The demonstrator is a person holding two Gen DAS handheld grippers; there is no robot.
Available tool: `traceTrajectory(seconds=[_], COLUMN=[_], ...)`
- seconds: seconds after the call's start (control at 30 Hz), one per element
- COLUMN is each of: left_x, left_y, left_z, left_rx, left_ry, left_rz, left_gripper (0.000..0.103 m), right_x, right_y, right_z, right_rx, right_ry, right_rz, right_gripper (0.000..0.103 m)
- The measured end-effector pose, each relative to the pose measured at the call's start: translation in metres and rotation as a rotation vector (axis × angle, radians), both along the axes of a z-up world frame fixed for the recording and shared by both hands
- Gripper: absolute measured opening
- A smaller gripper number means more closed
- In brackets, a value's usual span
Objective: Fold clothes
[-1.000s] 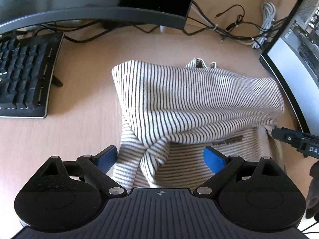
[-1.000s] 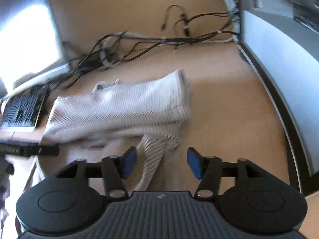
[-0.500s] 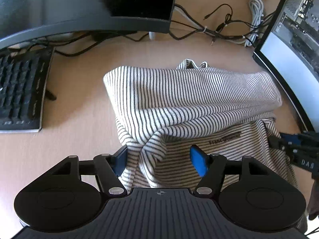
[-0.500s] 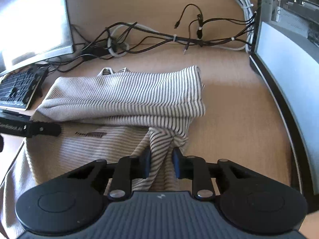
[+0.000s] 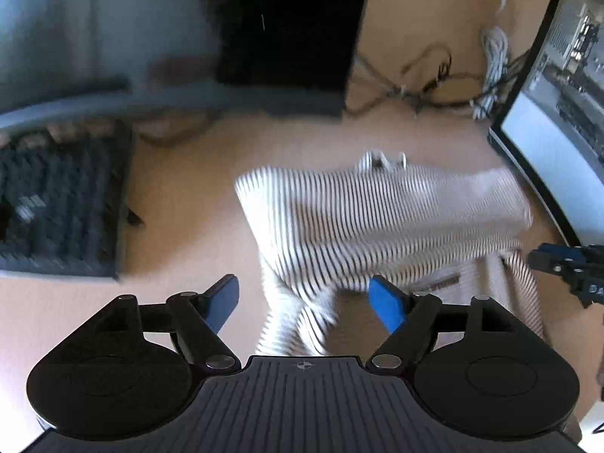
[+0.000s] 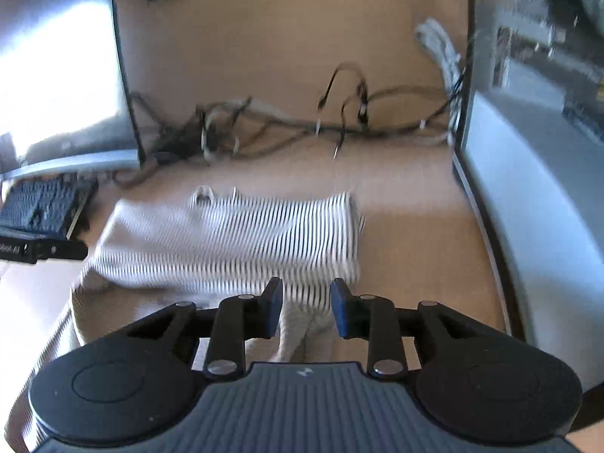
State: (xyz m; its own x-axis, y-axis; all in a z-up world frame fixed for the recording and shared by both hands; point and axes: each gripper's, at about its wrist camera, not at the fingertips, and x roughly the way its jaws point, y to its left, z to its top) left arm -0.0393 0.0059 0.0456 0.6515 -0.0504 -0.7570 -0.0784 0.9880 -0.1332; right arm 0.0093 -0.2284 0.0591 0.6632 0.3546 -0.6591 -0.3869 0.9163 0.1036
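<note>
Lying across the middle of the wooden worktop [image 5: 196,204], the striped garment [image 5: 377,211] is folded over on itself, its upper layer a broad band running left to right and a lower layer spreading toward the bottom of the frame. In the left wrist view the left gripper [image 5: 304,302] stands wide, its jaws opening, with a bunched fold of the cloth hanging between the blue pads [image 5: 385,304] — the right pad brushes the fabric's edge, the left one stands clear of it, so nothing is clamped. In the right wrist view the right gripper [image 6: 306,307] has its jaws much narrower and also opening; a twisted strip of the garment [image 6: 234,238] passes between the pads, and whether they press on it cannot be told through the motion blur. A black keyboard [image 5: 56,204] sits at the left of the frame, a dark monitor [image 5: 287,26] at the upper middle, a second screen [image 5: 555,139] at the right edge, and tangled cables [image 6: 294,124] lie beyond the garment — both views are blurred.
</note>
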Motion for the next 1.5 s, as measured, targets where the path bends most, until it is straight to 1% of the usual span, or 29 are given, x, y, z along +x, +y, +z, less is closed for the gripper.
traceTrajectory(seconds=[0.1, 0.2, 0.27, 0.37, 0.43, 0.53, 0.6, 0.67, 0.73, 0.83, 1.07, 1.27, 1.37, 1.43, 1.47, 1.5], left_x=[0.002, 0.015, 0.024, 0.035, 0.041, 0.042, 0.044, 0.048, 0.051, 0.054, 0.06, 0.059, 0.059, 0.059, 0.059, 0.058], left_y=[0.0, -0.011, -0.02, -0.026, -0.026, -0.022, -0.021, -0.021, -0.022, -0.022, -0.008, -0.01, -0.009, -0.008, -0.007, -0.007], left_z=[0.014, 0.012, 0.003, -0.016, -0.028, -0.031, -0.033, -0.035, -0.036, -0.036, -0.036, -0.037, -0.035, -0.032, -0.03, -0.027], left_rx=[-0.026, -0.036, -0.047, -0.053, -0.046, -0.055, -0.062, -0.069, -0.069, -0.069, -0.149, -0.147, -0.16, -0.173, -0.18, -0.183], left_ry=[-0.048, -0.058, -0.048, -0.002, 0.023, 0.015, 0.014, 0.014, 0.016, 0.02, 0.021, 0.015, 0.023, 0.033, 0.038, 0.042], left_rz=[-0.018, -0.05, -0.074, -0.086, -0.086, -0.099, -0.107, -0.115, -0.125, -0.14, -0.132, -0.134, -0.127, -0.118, -0.113, -0.11], left_gripper=[0.081, 0.079, 0.079, 0.079, 0.079, 0.081, 0.085, 0.091, 0.094, 0.094, 0.094, 0.096, 0.096, 0.096, 0.096, 0.096], right_x=[0.016, 0.035, 0.047, 0.058, 0.05, 0.046, 0.048, 0.047, 0.045, 0.045, 0.049, 0.049, 0.049, 0.051, 0.053, 0.054], right_y=[0.007, 0.019, 0.028, 0.026, 0.017, 0.016, 0.014, 0.012, 0.013, 0.013, 0.02, 0.022, 0.022, 0.021, 0.021, 0.022], right_z=[0.008, 0.006, -0.006, -0.035, -0.046, -0.045, -0.046, -0.046, -0.045, -0.046, -0.046, -0.046, -0.044, -0.041, -0.038, -0.033], right_rx=[0.02, 0.057, 0.065, 0.045, 0.08, 0.078, 0.088, 0.094, 0.097, 0.097, 0.046, 0.042, 0.046, 0.063, 0.07, 0.073], right_ry=[-0.037, -0.042, -0.014, 0.105, 0.099, 0.108, 0.119, 0.127, 0.131, 0.131, 0.117, 0.118, 0.121, 0.134, 0.139, 0.134], right_rz=[-0.028, -0.038, -0.036, -0.07, -0.074, -0.072, -0.077, -0.081, -0.082, -0.078, -0.038, -0.035, -0.037, -0.042, -0.04, -0.037], right_gripper=[0.027, 0.027, 0.027, 0.027, 0.027, 0.027, 0.028, 0.028, 0.028, 0.028, 0.03, 0.03, 0.03, 0.033, 0.036, 0.037])
